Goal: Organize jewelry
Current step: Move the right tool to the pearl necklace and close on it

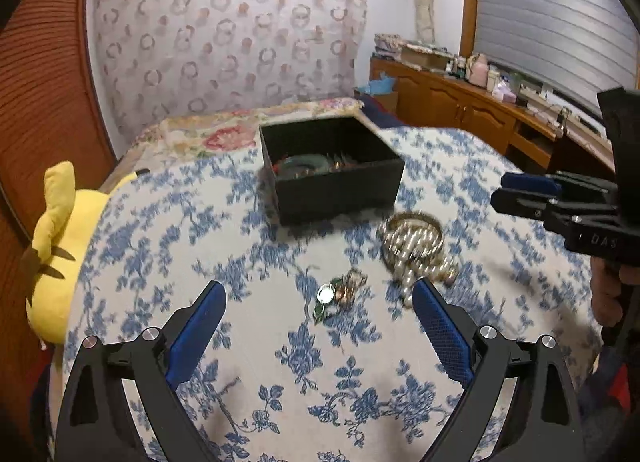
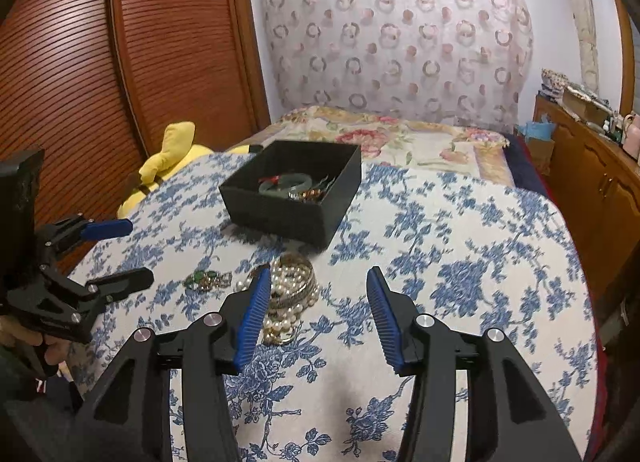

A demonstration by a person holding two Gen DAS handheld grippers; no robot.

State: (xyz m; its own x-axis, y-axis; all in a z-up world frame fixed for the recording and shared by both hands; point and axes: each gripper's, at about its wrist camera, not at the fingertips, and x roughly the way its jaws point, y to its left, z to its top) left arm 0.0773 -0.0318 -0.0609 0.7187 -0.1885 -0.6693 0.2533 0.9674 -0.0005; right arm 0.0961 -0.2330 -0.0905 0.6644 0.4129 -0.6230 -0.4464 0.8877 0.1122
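A black open box (image 1: 332, 182) (image 2: 292, 214) stands on the blue-flowered cloth and holds a green bangle (image 2: 286, 184) among other pieces. In front of it lie a heap of pearl strands with gold bangles (image 1: 416, 250) (image 2: 290, 294) and a small green and gold brooch (image 1: 340, 294) (image 2: 206, 280). My left gripper (image 1: 318, 286) (image 2: 138, 252) is open wide, with the brooch lying just beyond its fingertips and untouched. My right gripper (image 2: 319, 272) (image 1: 505, 192) is open and empty. The pearl heap lies by its left finger, which partly hides it.
A yellow plush toy (image 1: 60, 246) (image 2: 172, 158) rests at the cloth's left edge beside a slatted wooden door (image 2: 120, 62). A floral bedspread (image 2: 400, 138) lies behind the box. A wooden cabinet (image 1: 460, 102) with bottles lines the right wall.
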